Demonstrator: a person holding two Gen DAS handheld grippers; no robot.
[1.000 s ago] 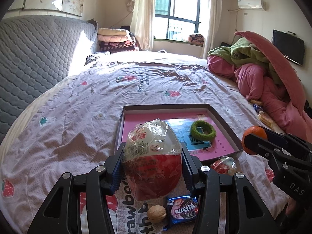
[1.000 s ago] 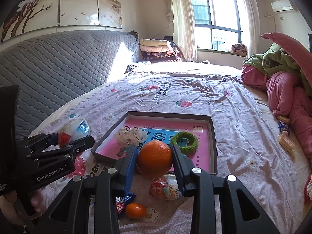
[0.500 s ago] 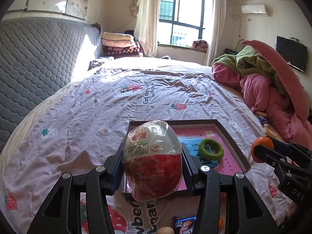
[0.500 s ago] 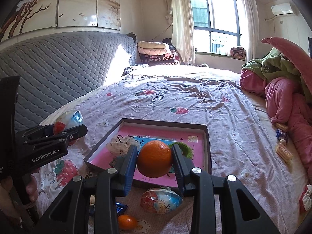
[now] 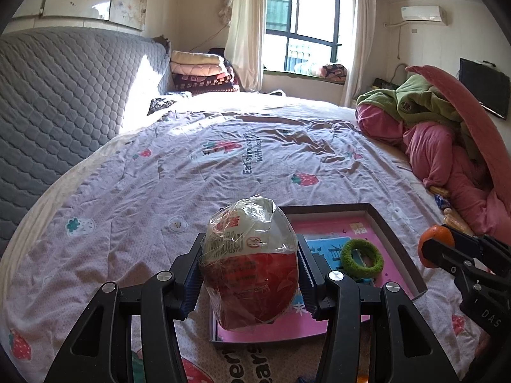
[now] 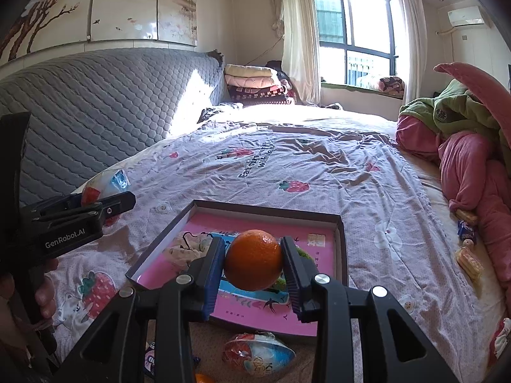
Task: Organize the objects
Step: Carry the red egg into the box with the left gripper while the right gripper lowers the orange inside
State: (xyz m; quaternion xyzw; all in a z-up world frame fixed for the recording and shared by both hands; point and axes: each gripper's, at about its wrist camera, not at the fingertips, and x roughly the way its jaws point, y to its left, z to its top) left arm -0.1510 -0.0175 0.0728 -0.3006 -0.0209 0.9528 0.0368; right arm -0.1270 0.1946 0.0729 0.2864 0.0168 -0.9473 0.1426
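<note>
We work over a bed (image 5: 198, 172) with a strawberry-print cover, a grey quilted headboard (image 5: 64, 102) at the left of both frames and a sunlit window (image 6: 354, 32) at the top.

At the lower centre of the left wrist view, our left hand-held gripper (image 5: 250, 276) is clamped on a plastic-wrapped egg-shaped snack (image 5: 250, 265), red below and pale above, its fingers pressed against both sides. The snack hangs in front of the near left part of a shallow dark-rimmed box (image 5: 394, 236) with a pink and blue lining. A green ring (image 5: 361, 257) lies inside the box, to the right of the snack in that frame.

At the lower centre of the right wrist view, our right hand-held gripper (image 6: 254, 260) grips an orange (image 6: 254, 260) between its fingers, held in front of the same box (image 6: 341, 239). A pale crumpled scrunchie (image 6: 188, 247) lies in the left part of the box. Below the box's near edge, at the bottom of the frame, a second wrapped egg snack (image 6: 258, 352) lies on the bed.

In the right wrist view the left hand-held gripper (image 6: 105, 204) shows at the left edge; in the left wrist view the right hand-held gripper (image 5: 437, 249) sits at the right edge. A heap of pink and green bedding (image 6: 463, 146) fills the right side, with a few small wrapped snacks (image 6: 468, 255) lying just below it.
</note>
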